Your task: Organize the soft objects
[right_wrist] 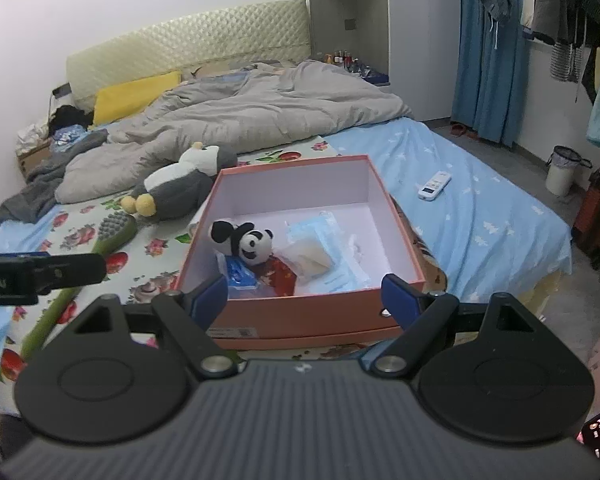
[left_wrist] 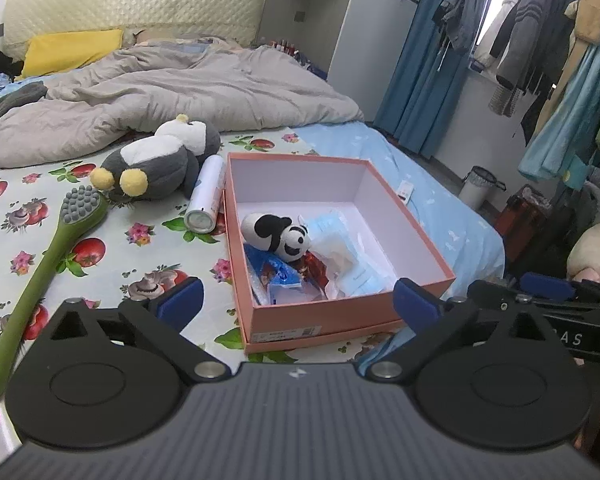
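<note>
- Left hand-held gripper (left_wrist: pixel 298 304): jaws wide, nothing between them; right hand-held gripper (right_wrist: pixel 303 300) also wide and empty, both aimed at the pink box (left_wrist: pixel 412 232).
- One panda plush (left_wrist: pixel 278 236) lies inside the box, already sorted, on masks and packets.
- One penguin plush (left_wrist: pixel 160 160) on the bed at 10 o'clock of the box, likely next.
- Hard items outside: one green brush (left_wrist: pixel 44 264), one spray can (left_wrist: pixel 206 196).
</note>
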Available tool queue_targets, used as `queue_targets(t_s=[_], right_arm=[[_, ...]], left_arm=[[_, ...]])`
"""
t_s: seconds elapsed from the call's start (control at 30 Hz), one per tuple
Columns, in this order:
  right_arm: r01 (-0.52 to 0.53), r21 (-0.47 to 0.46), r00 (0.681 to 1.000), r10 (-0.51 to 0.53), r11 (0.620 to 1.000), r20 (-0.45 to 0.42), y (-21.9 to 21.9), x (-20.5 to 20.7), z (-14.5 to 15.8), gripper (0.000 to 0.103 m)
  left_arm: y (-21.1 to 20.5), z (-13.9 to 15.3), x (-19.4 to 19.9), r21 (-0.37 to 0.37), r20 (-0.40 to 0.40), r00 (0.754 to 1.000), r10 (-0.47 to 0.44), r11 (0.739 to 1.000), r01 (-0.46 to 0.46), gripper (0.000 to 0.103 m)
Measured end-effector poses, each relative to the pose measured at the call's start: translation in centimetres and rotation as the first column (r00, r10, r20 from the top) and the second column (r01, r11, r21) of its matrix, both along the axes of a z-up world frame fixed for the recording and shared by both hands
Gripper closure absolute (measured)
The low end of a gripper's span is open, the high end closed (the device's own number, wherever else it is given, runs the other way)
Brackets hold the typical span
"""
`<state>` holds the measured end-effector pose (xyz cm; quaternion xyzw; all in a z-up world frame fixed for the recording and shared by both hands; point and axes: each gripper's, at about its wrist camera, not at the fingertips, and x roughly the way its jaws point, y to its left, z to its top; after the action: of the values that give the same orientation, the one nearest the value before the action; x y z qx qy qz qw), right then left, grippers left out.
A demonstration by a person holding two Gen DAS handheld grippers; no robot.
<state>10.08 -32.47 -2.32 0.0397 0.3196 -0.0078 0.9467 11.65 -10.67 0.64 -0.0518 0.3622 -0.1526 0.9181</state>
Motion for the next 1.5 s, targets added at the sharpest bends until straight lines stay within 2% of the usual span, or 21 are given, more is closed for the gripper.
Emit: queue_targets(t_s=[0.4, 1.5], right_arm=[[-0.019, -0.006, 1.0, 0.019, 1.0, 0.009, 0.32, -0.12, 0.1, 0.017], [-0.015, -0.018, 1.0, 0.015, 1.0, 0.005, 0.65, -0.1, -0.02, 0.017]], left_arm=[[0.19, 0.15, 0.13, 0.011, -0.013, 0.999, 0.038, 0.999, -0.038, 0.0], [0.1, 0.52, -0.16, 0.02, -0.009, 0.999, 0.04, 0.999, -0.04, 0.0]])
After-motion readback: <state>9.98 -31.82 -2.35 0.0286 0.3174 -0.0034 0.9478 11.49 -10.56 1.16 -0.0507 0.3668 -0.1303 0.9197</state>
